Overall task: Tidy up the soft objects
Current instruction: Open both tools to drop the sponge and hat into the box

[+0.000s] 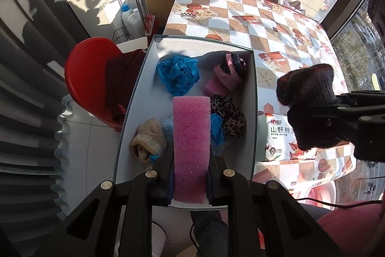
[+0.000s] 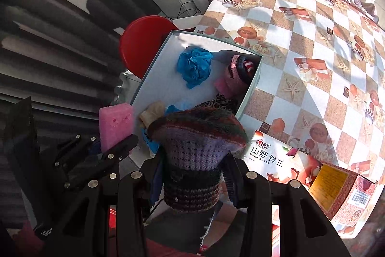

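The pink foam block (image 1: pixel 190 148) stands upright between the fingers of my left gripper (image 1: pixel 191 181), low in the middle of the left wrist view, with its upper end over the open white box (image 1: pixel 134 98). In the right wrist view the same block (image 2: pixel 116 127) shows at the left edge, beside the box's near corner. The knitted striped piece (image 2: pixel 192 155) sits in my right gripper (image 2: pixel 192 184), bottom centre of that view, its wide end spreading over the box's near edge; from the left wrist it appears at the right edge of the frame (image 1: pixel 310 98), above the printed tissue pack (image 1: pixel 276 136).

The box lies on the checked tablecloth (image 1: pixel 264 16). Inside it are a crumpled blue plastic wad (image 1: pixel 178 74) toward the top, a pink and dark knitted bundle (image 1: pixel 228 74) in the upper right corner, a leopard-print cloth (image 1: pixel 227 117) by the right wall, a beige sock (image 1: pixel 148 139) by the left wall, and another bit of blue plastic (image 1: pixel 216 129) just right of the foam.

My left gripper is narrow and clamped on the foam block's sides. My right gripper is somewhat wider, pressed against the knitted piece on both sides.
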